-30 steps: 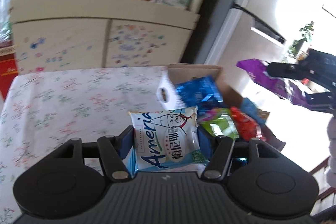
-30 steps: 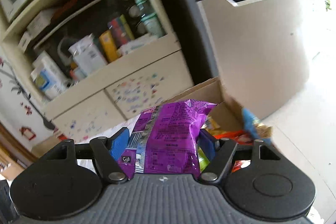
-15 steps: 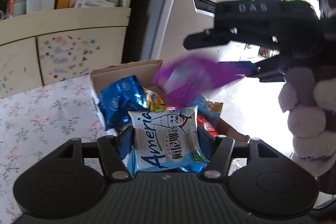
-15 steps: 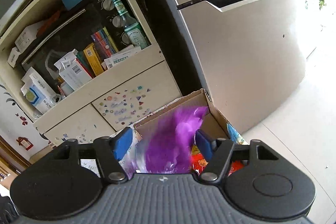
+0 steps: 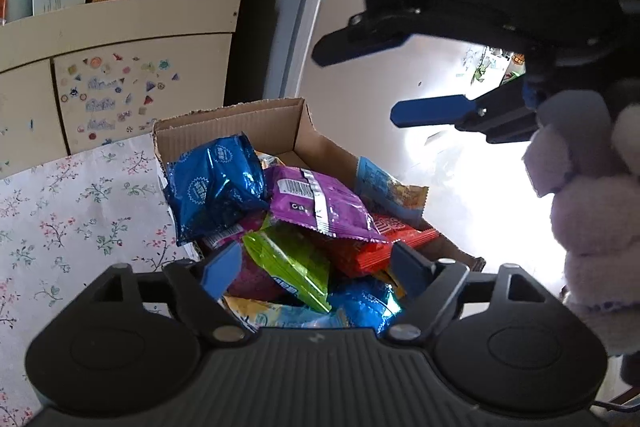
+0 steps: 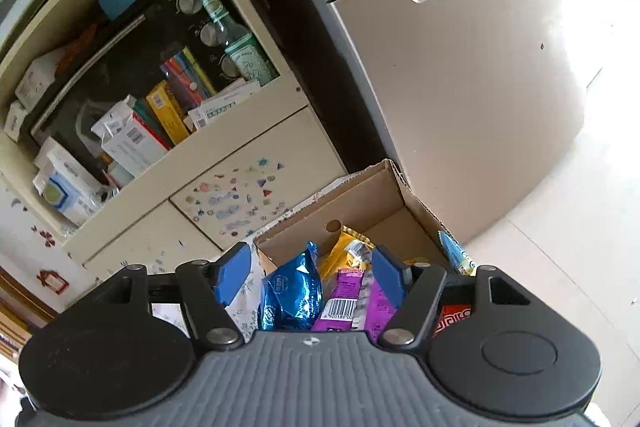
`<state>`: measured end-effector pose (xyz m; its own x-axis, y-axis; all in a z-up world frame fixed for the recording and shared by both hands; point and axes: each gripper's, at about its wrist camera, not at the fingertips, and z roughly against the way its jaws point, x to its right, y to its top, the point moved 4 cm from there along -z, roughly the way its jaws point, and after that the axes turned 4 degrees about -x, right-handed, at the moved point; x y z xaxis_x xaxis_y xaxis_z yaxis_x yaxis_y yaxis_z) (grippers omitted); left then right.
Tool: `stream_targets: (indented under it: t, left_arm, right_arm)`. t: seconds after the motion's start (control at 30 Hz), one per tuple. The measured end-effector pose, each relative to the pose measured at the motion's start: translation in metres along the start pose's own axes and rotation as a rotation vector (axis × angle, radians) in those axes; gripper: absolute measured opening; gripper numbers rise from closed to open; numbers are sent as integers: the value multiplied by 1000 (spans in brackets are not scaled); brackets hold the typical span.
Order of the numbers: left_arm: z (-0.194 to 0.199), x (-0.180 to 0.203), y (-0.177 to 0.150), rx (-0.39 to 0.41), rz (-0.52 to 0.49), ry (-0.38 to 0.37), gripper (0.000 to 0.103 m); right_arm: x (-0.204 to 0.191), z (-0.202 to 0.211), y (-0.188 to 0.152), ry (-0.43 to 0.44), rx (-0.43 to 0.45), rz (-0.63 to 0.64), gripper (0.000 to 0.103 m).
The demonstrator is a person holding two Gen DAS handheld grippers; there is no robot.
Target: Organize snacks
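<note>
With both tools spread and empty, my left tool (image 5: 316,263) just opening, the snack bags (image 5: 316,203) fill the box (image 5: 240,123) mid-frame; I'd lift clear without snagging its rim.

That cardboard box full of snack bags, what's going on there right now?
A person with a gripper in each hand is putting snack packets into the cardboard box at the edge of the floral tablecloth. Both grippers hang over it with nothing between their fingers. The left gripper has just been opening. The right gripper stands open above the purple bag, which lies on top of the pile beside the blue foil bag.
</note>
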<state>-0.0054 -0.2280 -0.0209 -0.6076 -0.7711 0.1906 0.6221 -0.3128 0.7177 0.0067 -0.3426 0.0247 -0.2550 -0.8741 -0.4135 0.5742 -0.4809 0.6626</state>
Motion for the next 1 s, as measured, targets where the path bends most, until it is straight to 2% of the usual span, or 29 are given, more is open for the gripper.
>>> stream_targets:
  t: [0.07, 0.13, 0.23, 0.57, 1.0]
  left_arm:
    - [4, 1, 0, -1, -2, 15, 90]
    - [8, 1, 0, -10, -12, 55, 92]
    - [12, 1, -2, -37, -28, 112, 92]
    - [27, -12, -11, -101, 27, 216, 95]
    - [47, -24, -14, -155, 69, 283, 98]
  right_arm:
    - [0, 0, -1, -1, -4, 3, 75]
    - [2, 0, -1, -12, -5, 3, 79]
    - [5, 1, -2, -35, -8, 1, 83]
    - [13, 8, -17, -104, -33, 28, 92]
    - [20, 22, -39, -210, -59, 66, 101]
